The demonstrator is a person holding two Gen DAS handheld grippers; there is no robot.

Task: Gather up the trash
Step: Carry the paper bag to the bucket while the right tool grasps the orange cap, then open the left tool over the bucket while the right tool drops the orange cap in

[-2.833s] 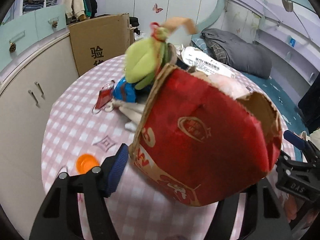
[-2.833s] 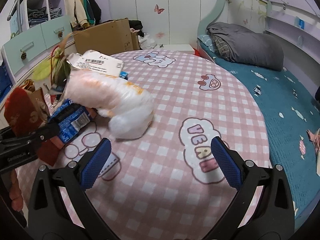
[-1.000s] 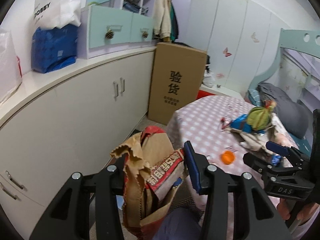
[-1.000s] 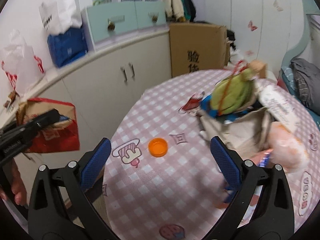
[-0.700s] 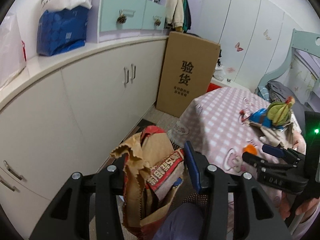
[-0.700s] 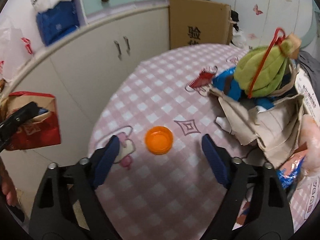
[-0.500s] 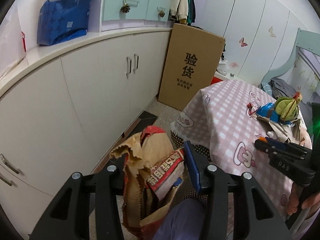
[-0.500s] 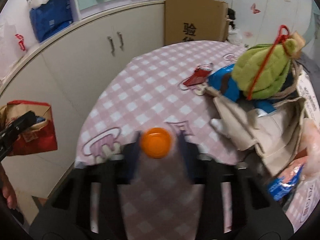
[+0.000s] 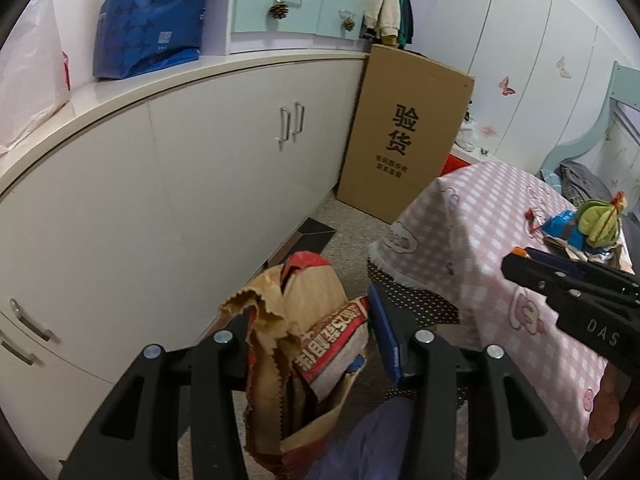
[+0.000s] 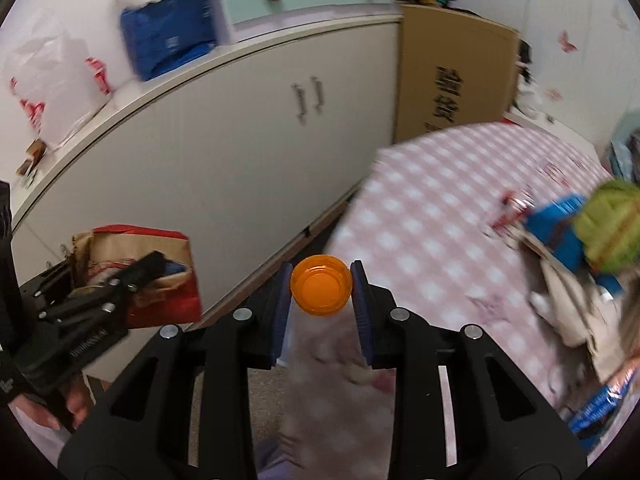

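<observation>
Right gripper [image 10: 321, 292] pinches a small round orange plastic cap [image 10: 321, 289] between its two blue-padded fingers [image 10: 362, 306], the cap's hollow side facing the camera, held off the near edge of the table. Left gripper [image 9: 310, 332] clamps the crumpled rim of a brown-and-red paper bag [image 9: 304, 344], its torn zigzag edge folded between the black fingers; in the right wrist view the bag [image 10: 136, 264] hangs at about 9 o'clock from the cap. At 3 o'clock in that view, a pile of trash [image 10: 580, 256] lies on the pink checked tablecloth [image 10: 420, 248]: a green bundle, blue wrappers and creased beige paper, all blurred. Smooth white cabinets [image 9: 180, 184] curve along the wall, with a tall cardboard box [image 9: 404, 140] standing beyond them.
</observation>
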